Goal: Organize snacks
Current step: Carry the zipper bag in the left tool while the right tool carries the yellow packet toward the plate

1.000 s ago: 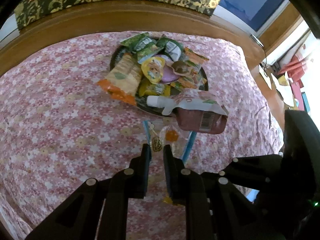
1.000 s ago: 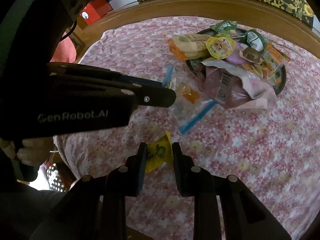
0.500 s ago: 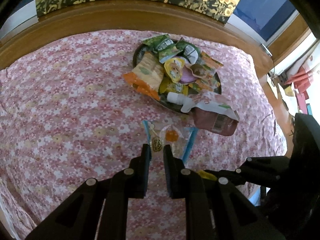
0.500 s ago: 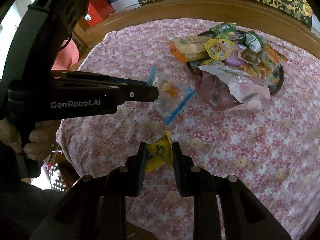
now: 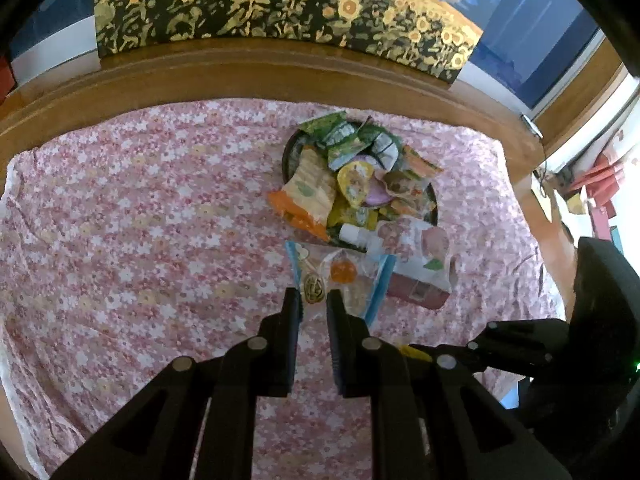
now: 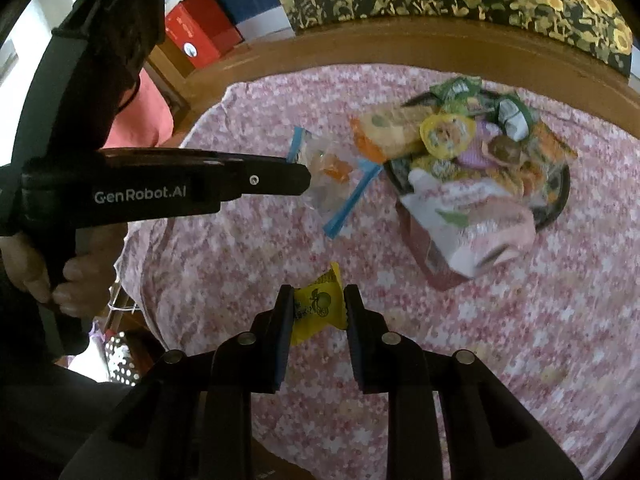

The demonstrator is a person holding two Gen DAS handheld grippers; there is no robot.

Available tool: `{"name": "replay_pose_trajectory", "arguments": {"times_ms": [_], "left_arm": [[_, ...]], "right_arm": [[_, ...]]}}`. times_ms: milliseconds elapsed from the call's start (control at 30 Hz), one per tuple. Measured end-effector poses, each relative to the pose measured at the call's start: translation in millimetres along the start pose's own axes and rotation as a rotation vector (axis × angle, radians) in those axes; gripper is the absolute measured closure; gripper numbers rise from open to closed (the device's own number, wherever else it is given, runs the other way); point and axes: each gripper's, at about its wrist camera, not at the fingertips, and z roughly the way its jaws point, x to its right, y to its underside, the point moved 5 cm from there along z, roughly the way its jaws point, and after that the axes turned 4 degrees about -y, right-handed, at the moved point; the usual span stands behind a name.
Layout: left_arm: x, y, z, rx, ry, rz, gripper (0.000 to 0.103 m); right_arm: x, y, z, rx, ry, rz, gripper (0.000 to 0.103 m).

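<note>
Right now your left gripper (image 5: 313, 305) is pinching the edge of a clear zip bag (image 5: 347, 280) with blue seal strips, its jaws pressed close together on the thin plastic. The bag hangs from the gripper above the pink flowered tablecloth (image 5: 140, 240); inside it you can see an orange candy (image 5: 343, 271) and a small dark-and-gold wrapped piece (image 5: 314, 289). In the right wrist view the same bag (image 6: 328, 176) sits at the tip of the left gripper (image 6: 304, 178), with your hand (image 6: 52, 280) wrapped around that tool's handle at the left edge.

Your right gripper (image 6: 316, 300) is clamped on a yellow candy wrapper (image 6: 318, 306) — the pads press it from both sides, and it is held clear of the cloth. In the left wrist view only a sliver of that yellow wrapper (image 5: 416, 353) shows behind the right gripper's black fingers.

The rest of the snacks are piled on a dark round tray (image 5: 287, 160) beyond the bag — an orange-and-cream packet (image 5: 308, 196), green packets (image 5: 340, 136), a yellow round lid (image 5: 354, 184). A pink pouch with a white cap (image 5: 416, 256) leans off the tray's near edge onto the cloth, just beside the bag. A sunflower-print panel (image 5: 280, 8) stands behind the wooden edge of the tabletop (image 5: 240, 76).
</note>
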Motion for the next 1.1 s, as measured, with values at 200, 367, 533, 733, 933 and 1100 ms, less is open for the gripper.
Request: {"name": "replay_pose_trajectory", "arguments": {"times_ms": [200, 367, 533, 733, 933, 1100], "left_arm": [[2.8, -11.2, -13.8, 0.026, -0.002, 0.011, 0.089], [4.1, -17.9, -22.5, 0.044, -0.005, 0.014, 0.089], [5.8, -23.0, -29.6, 0.067, -0.004, 0.017, 0.089], [12.3, -31.9, -38.4, 0.097, 0.014, 0.034, 0.089], [17.2, -39.7, -39.7, 0.110, 0.022, 0.050, 0.089], [22.1, -44.6, -34.1, 0.108, 0.030, 0.066, 0.089]], "right_arm": [[-2.6, -13.3, -10.2, 0.029, -0.033, -0.004, 0.077], [-6.1, -22.6, -16.9, 0.052, -0.055, -0.021, 0.077], [-7.7, -30.0, -20.7, 0.075, -0.061, -0.035, 0.077], [-3.7, -41.9, -34.7, 0.120, -0.052, -0.044, 0.077], [7.6, -48.6, -48.1, 0.158, -0.035, -0.018, 0.077], [17.8, -53.6, -56.0, 0.183, -0.008, -0.004, 0.077]]}}
